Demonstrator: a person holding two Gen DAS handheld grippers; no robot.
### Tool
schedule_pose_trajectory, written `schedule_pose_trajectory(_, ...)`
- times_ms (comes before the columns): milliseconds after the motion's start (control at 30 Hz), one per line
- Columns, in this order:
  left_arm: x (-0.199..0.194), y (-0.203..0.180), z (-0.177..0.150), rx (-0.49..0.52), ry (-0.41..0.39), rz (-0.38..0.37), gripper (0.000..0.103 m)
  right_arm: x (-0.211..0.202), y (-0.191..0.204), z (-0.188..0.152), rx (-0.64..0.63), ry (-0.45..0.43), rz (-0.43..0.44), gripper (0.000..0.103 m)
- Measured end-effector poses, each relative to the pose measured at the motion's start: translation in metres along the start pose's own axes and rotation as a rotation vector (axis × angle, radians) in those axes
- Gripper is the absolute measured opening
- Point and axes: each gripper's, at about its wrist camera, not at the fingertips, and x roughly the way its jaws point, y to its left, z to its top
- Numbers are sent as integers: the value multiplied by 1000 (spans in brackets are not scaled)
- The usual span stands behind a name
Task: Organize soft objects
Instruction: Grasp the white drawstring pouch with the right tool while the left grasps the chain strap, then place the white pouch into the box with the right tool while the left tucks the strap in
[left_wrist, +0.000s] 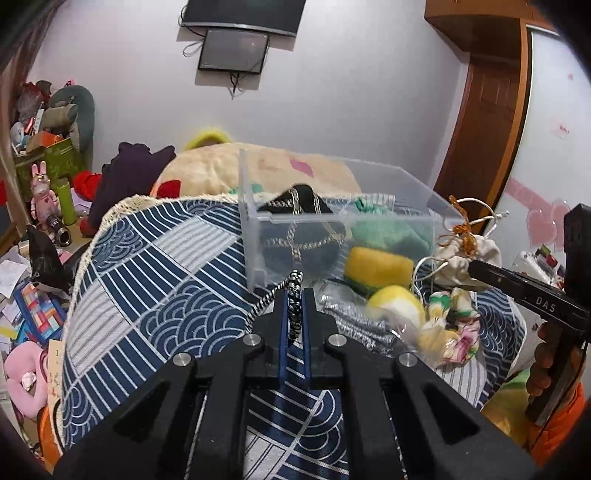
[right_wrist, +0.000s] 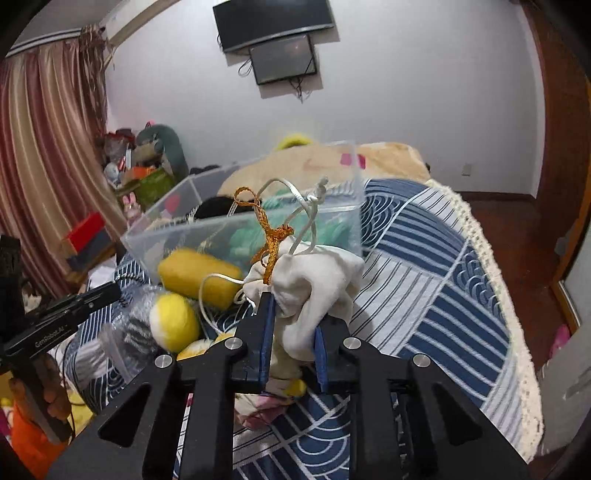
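Note:
My left gripper (left_wrist: 294, 295) is shut on a black-and-white braided cord (left_wrist: 294, 306) just in front of a clear plastic bin (left_wrist: 332, 221). The bin holds dark and green soft items. My right gripper (right_wrist: 293, 314) is shut on a white drawstring pouch (right_wrist: 314, 280) with an orange cord, held above the cloth near the bin (right_wrist: 258, 229); the pouch also shows in the left wrist view (left_wrist: 465, 258). A yellow sponge (left_wrist: 378, 267), a yellow-white ball (left_wrist: 397, 304), a floral scrunchie (left_wrist: 452, 325) and a silver-grey bag (left_wrist: 354, 321) lie beside the bin.
The bin stands on a blue-and-white patterned cloth (left_wrist: 155, 280) over a rounded surface, with a beige blanket (left_wrist: 207, 170) behind. Cluttered toys and boxes (left_wrist: 48, 184) are at the left. A wooden door (left_wrist: 491, 110) and wood floor (right_wrist: 517, 229) are to the right.

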Motion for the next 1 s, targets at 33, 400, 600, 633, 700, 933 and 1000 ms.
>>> schedule_pose_trajectory(33, -2, 0, 3, 0, -6, 3, 6, -4, 0, 1, 4, -11, -1, 17)
schedule_pose_trajectory(400, -27, -9, 36, 20, -97, 9, 6, -27, 4, 20, -23, -92, -34, 17)
schedule_pose_trajectory(600, -37, -13, 62, 34, -161, 15, 6, -37, 11, 40, -52, -150, -37, 17)
schedule_pose_trajectory(633, -38, -14, 66, 35, -175, 21, 6, -38, 12, 42, -55, -159, -38, 17)
schedule_pose_trajectory(700, -37, -16, 75, 35, -192, 26, 6, -38, 15, 49, -64, -179, -37, 17)
schedule_pose_trajectory(933, -22, -24, 91, 54, -214, 47, 6, -28, 26, 68, -81, -221, -27, 17)
schedule_pose_trajectory(1000, -15, -25, 92, 51, -220, 68, 6, -22, 27, 73, -85, -221, -19, 17)
